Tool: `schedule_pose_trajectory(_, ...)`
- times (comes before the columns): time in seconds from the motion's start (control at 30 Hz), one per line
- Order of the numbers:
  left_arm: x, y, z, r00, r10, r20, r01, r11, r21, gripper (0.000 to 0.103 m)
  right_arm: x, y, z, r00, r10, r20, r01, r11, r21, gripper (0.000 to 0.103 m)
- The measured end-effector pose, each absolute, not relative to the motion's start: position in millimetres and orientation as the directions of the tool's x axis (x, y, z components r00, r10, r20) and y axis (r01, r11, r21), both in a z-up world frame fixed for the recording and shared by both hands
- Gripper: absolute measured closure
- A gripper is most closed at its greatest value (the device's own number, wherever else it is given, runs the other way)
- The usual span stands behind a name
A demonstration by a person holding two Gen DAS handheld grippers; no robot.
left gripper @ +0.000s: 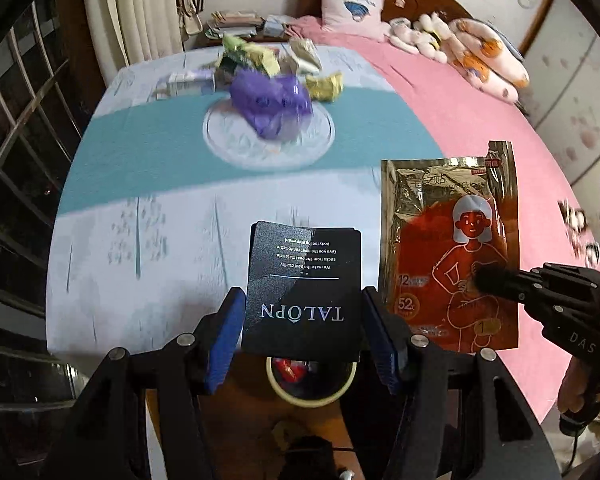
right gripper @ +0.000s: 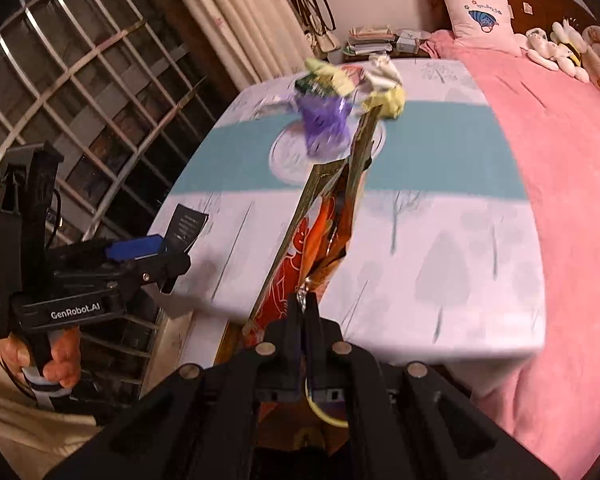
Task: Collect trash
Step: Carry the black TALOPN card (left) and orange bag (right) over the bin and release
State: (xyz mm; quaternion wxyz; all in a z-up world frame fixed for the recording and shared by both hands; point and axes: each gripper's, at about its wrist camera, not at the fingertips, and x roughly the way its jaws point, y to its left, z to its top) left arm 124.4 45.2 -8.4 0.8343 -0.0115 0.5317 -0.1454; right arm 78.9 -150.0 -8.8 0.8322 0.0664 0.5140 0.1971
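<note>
In the left wrist view my left gripper (left gripper: 302,316) is shut on a black card printed "TALOPN" (left gripper: 300,280), its blue pads (left gripper: 226,340) pressing the card's two side edges. Under it stands a yellow-rimmed bin (left gripper: 278,390) with a red wrapper inside. My right gripper (left gripper: 482,276) comes in from the right, shut on a red and gold heat-patch packet (left gripper: 452,240). The right wrist view shows that packet (right gripper: 300,248) edge-on, rising from my right gripper (right gripper: 304,300). The left gripper (right gripper: 164,254) with its card (right gripper: 188,222) is at the left there. The bin's rim (right gripper: 328,418) shows below.
A table with a white and teal cloth (left gripper: 140,152) carries a glass plate (left gripper: 228,144), a purple bag (left gripper: 272,104) and several crumpled wrappers (left gripper: 326,86). A pink bed (left gripper: 460,112) with pillow and plush toys lies right. A window grille (right gripper: 80,100) stands left.
</note>
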Motion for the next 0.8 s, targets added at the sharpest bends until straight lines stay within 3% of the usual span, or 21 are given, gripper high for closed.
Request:
schedule_pose_trajectory(0.4,48,45,-85,0.274,-0.268,-0.923,0.267,0.944,-0.195,0.046,-2,-132,-86,0.194,0.331,-0.923,-0.220,0.932,0.288,0.102)
schedule_pose_trajectory(0.6,31,22,-159,0.205,-0.248,-0.947,0.284,0.941,-0.185,0.046,-12,-130,-172,0.093,0.298,-0.950,-0.182,0.943,0.278,0.102)
schedule_pose_trajectory(0.8,39,6,-267,0.161,-0.216,-0.963,0.259,0.951,-0.170,0.045,0,-134,-287,0.044,0.255,-0.966,-0.147,0.958,0.246,0.102)
